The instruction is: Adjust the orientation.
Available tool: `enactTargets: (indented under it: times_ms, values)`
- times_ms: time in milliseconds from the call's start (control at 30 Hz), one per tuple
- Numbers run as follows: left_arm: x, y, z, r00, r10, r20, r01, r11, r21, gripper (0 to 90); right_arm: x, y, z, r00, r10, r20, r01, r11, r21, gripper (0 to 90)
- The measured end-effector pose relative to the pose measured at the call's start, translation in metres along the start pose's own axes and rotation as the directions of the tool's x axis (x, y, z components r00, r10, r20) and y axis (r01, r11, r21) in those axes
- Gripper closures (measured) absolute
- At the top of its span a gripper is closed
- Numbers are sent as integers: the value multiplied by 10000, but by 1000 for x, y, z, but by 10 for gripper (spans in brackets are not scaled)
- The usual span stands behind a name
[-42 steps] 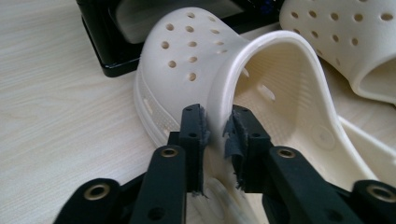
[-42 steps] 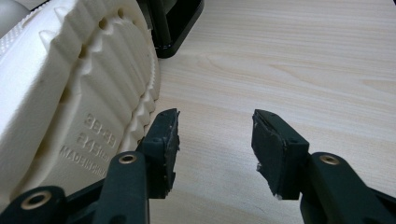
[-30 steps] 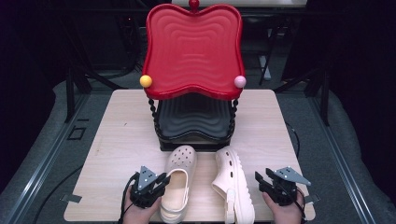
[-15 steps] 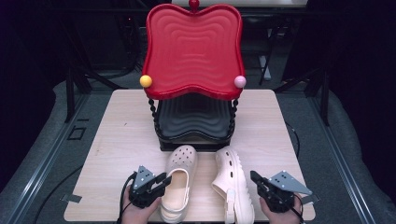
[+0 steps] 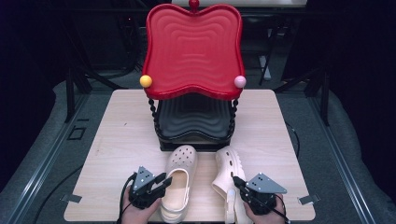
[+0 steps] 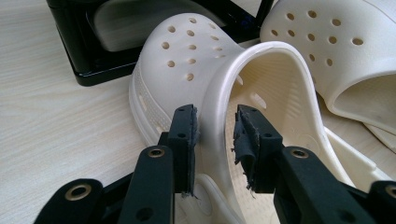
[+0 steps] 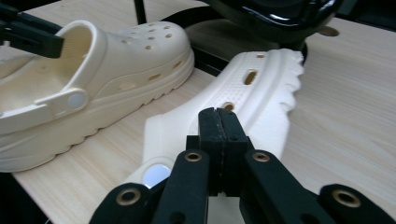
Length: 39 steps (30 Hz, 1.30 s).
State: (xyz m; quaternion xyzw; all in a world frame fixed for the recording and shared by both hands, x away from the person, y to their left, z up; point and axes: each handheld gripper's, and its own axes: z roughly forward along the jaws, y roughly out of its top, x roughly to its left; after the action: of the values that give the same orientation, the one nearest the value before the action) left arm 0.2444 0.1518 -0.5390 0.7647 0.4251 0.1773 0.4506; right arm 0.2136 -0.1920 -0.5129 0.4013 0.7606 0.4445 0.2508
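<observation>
Two cream clogs lie near the table's front edge. The left clog (image 5: 178, 185) (image 6: 187, 60) stands upright, toe toward the rack. My left gripper (image 5: 164, 181) (image 6: 215, 135) straddles its side wall; the jaws have just been opening, the inner pad now stands clear of the wall, and the gripper is open. The right clog (image 5: 228, 169) (image 7: 261, 88) lies tipped on its side, its toothed sole turned away from the other clog. My right gripper (image 5: 237, 182) (image 7: 219, 122) is shut with nothing between its pads, its tip just over this clog's heel end.
A two-tier rack stands mid-table: a wavy red tray (image 5: 194, 51) on top and a black tray (image 5: 194, 119) below, on beaded posts with a yellow ball (image 5: 145, 81) and a pink ball (image 5: 240, 81). Bare wooden tabletop (image 5: 126, 126) flanks it.
My right gripper has moved left toward the tipped clog and its jaws have come together. The left gripper's jaws have spread apart on the left clog's wall; that hand stayed put.
</observation>
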Motion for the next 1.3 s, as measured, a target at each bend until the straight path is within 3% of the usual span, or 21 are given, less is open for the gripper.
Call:
enactTargets:
  times_ms: [100, 233, 433, 533, 667, 800, 1067, 1133, 1200, 1233, 1300]
  values:
    - [0, -1, 0, 10000, -22, -10, 22, 10000, -61, 660, -3, -1, -3, 9999, 127, 66, -127, 9999, 31, 900]
    - [2, -3, -3, 9998, -25, -181, 24, 10000, -36, 641, -16, -3, -10, 9976, 651, 249, -650, 9979, -66, 900]
    - [2, -4, -5, 10000, -12, -85, 12, 10000, -87, 637, -32, -7, -17, 9889, 1361, 596, -1351, 9906, -201, 900]
    - [3, -6, -4, 10000, 51, -71, -52, 10000, -83, 625, -48, -12, -22, 9779, 1880, 912, -1877, 9822, -117, 900]
    - [4, -7, -6, 10000, -16, -46, 15, 9999, -166, 615, -61, -18, -24, 9672, 2206, 1261, -2231, 9748, 55, 900]
    - [5, -8, -6, 10000, -59, -58, 58, 9998, -178, 612, -82, -29, -23, 9449, 2945, 1427, -3027, 9523, 388, 900]
    - [7, -8, -9, 9999, -61, -84, 59, 9997, -251, 612, -98, -41, -14, 9239, 3303, 1931, -3551, 9282, 1114, 900]
    - [7, -9, -9, 9999, -118, -78, 116, 9996, -241, 612, -99, -43, -12, 9228, 3308, 1978, -3600, 9231, 1357, 900]
    - [7, -9, -9, 9999, -133, -57, 131, 9996, -268, 612, -98, -44, -9, 9226, 3310, 1981, -3582, 9258, 1210, 900]
    - [7, -9, -9, 9999, -90, -48, 89, 9997, -222, 612, -97, -43, -10, 9253, 3223, 1997, -3523, 9257, 1381, 895]
    - [7, -9, -10, 10000, -88, -46, 87, 9997, -215, 611, -94, -42, -10, 9335, 2772, 2273, -3142, 9381, 1460, 851]
